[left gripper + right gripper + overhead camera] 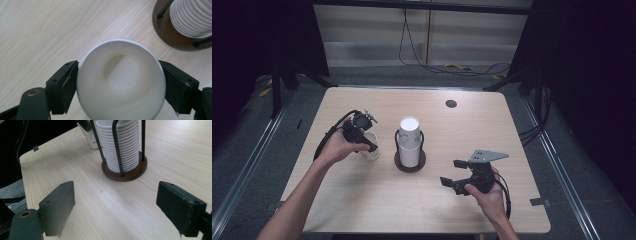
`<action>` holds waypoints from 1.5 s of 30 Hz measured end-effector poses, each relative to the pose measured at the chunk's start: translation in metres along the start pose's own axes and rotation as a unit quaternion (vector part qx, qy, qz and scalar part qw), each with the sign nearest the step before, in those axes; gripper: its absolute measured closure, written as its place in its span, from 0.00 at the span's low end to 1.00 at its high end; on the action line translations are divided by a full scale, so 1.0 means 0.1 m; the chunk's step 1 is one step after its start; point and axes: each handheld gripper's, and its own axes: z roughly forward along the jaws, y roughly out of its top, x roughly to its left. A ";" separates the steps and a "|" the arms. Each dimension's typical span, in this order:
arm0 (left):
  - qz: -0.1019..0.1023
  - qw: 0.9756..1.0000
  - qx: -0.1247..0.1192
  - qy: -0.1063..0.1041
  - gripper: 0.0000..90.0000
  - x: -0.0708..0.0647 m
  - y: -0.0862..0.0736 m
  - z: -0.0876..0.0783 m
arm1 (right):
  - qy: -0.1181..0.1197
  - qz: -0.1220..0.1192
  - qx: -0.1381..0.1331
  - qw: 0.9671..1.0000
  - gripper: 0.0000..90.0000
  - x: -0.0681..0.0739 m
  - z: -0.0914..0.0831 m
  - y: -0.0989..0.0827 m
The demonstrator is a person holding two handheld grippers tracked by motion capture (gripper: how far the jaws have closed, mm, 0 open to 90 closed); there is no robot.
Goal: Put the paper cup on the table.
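A person sits at a light wood table (362, 200) and holds two black grippers, one in each hand.

The left gripper (120, 85) pinches one white paper cup (121, 80). One jaw presses on each side of the cup, just under its rim. The cup stands upright on the table with its open mouth facing up, so its long way runs up and down. In the high view this cup (371, 149) is left of the middle of the table, just beside the cup holder.

The cup holder (124, 171) has a round brown base and thin black rods. One stack of white cups (120, 145) stands inside it, upright like a tower. I cannot count the cups in the stack.

The right gripper (122, 207) is near the front right of the table. Its two jaws are spread wide apart with nothing between them. It points toward the holder and is well apart from it.
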 end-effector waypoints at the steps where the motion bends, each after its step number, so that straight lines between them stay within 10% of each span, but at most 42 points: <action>1: 0.000 1.000 0.000 -0.001 0.24 0.00 0.01 -0.01 | -0.001 0.001 0.001 1.000 0.17 0.00 0.00 0.00; 27: -0.060 0.989 -0.120 -0.060 0.19 0.17 -0.10 -0.07 | -0.001 -0.001 0.005 1.000 0.17 0.01 0.01 0.00; 45: -0.075 0.979 -0.186 -0.030 0.18 0.20 -0.24 -0.25 | -0.004 0.000 0.008 1.000 0.17 0.00 0.02 -0.01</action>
